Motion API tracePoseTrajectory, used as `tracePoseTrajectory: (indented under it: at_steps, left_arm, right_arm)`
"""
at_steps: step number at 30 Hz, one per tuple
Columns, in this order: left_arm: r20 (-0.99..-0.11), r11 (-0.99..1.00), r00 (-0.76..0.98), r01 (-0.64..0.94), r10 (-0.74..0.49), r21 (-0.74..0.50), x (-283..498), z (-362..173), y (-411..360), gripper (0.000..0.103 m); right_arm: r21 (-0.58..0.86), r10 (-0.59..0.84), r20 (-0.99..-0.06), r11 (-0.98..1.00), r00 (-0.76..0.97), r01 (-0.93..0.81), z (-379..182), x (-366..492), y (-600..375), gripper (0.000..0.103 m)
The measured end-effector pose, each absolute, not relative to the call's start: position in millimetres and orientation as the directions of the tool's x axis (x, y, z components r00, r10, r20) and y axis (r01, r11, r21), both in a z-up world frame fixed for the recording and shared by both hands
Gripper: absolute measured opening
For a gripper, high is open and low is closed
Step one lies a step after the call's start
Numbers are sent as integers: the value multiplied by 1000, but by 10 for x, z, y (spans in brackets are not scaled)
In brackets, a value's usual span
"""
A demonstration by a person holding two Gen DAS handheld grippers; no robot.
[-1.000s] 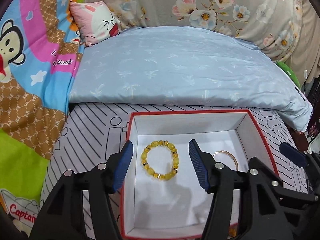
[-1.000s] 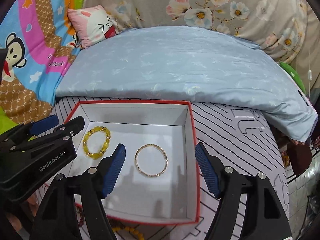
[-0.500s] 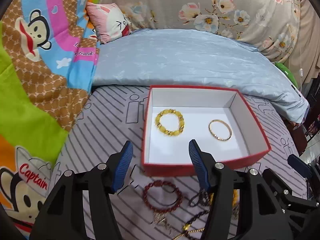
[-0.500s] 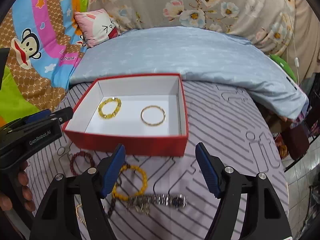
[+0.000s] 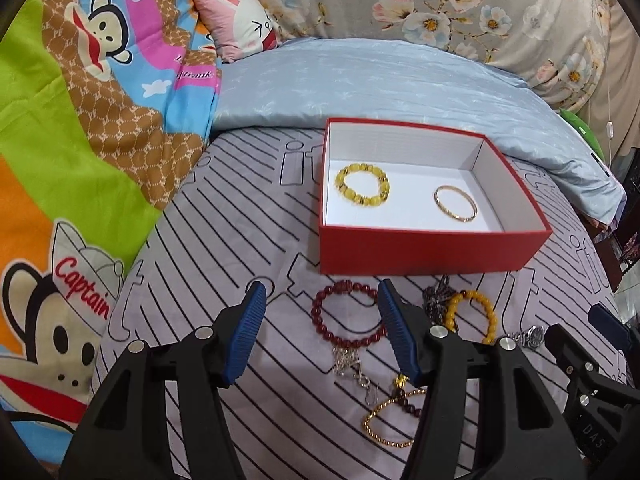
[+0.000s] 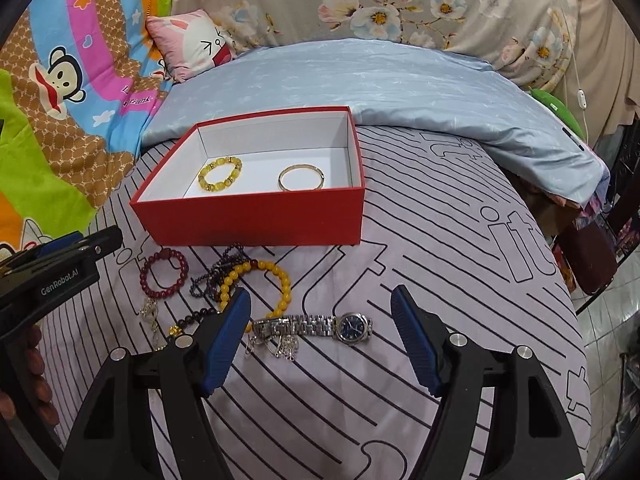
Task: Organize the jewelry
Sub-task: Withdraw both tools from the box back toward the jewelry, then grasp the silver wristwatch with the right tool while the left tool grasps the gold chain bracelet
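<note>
A red box (image 5: 432, 250) (image 6: 248, 220) with a white inside holds a yellow bead bracelet (image 5: 362, 185) (image 6: 220, 176) and a gold bangle (image 5: 455, 203) (image 6: 301, 177). In front of it on the striped bed lie a dark red bead bracelet (image 5: 344, 316) (image 6: 163, 274), an amber bead bracelet (image 5: 472, 314) (image 6: 260, 284), a silver watch (image 6: 320, 326), a thin gold chain (image 5: 394, 420) and dark beads (image 6: 216, 272). My left gripper (image 5: 320, 332) is open and empty above the red bracelet. My right gripper (image 6: 320, 336) is open and empty above the watch.
A light blue quilt (image 5: 392, 80) lies behind the box. A cartoon monkey blanket (image 5: 80, 120) is at the left, with a pink pillow (image 5: 240, 24) at the back. The bed edge drops off at the right (image 6: 580, 300).
Both grippers have pulled back from above the box toward the near side. The loose jewelry in front of the box has come into view. Both stayed open.
</note>
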State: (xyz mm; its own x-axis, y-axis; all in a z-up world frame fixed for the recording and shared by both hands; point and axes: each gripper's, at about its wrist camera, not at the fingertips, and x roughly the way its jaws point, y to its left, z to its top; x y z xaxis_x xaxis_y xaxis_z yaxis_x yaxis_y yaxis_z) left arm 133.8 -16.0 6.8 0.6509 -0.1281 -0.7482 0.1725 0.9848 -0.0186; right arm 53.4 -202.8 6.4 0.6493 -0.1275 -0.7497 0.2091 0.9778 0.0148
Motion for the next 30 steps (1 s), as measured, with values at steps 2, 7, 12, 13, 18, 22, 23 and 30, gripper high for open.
tracePoseTrajectory:
  at_steps: [2, 7, 12, 13, 18, 22, 23, 30]
  left_arm:
    - [-756, 986, 644, 165, -121, -17, 1316, 17, -155, 55]
    - [-768, 989, 630, 145, -116, -30, 1261, -105, -116, 55]
    - [-785, 991, 611, 129, -102, -28, 1232, -253, -47, 55]
    - [-788, 992, 607, 125, -100, -29, 1230, -289, -28, 55]
    - [-803, 992, 587, 118, -99, -36, 1253, -427, 55, 55]
    - [-806, 992, 582, 115, -107, -48, 1286, -467, 96, 55]
    - [-807, 992, 580, 115, -110, -53, 1292, -473, 103, 55]
    - [-813, 990, 568, 126, -129, -69, 1303, -522, 118, 55]
  right_arm:
    - [22, -119, -753, 978, 647, 205, 35, 511, -2045, 69]
    - [18, -113, -763, 981, 637, 195, -30, 468, -2057, 69]
    - [22, -103, -775, 982, 623, 189, -104, 432, -2074, 69]
    - [21, -102, -777, 982, 621, 189, -118, 430, -2069, 69]
    - [27, -93, -793, 982, 602, 188, -215, 442, -2063, 67]
    - [38, -78, -801, 983, 594, 179, -263, 468, -2026, 61]
    - [36, -78, -802, 983, 592, 178, -275, 477, -2021, 60]
    - [41, -70, -811, 984, 581, 176, -353, 464, -2074, 58]
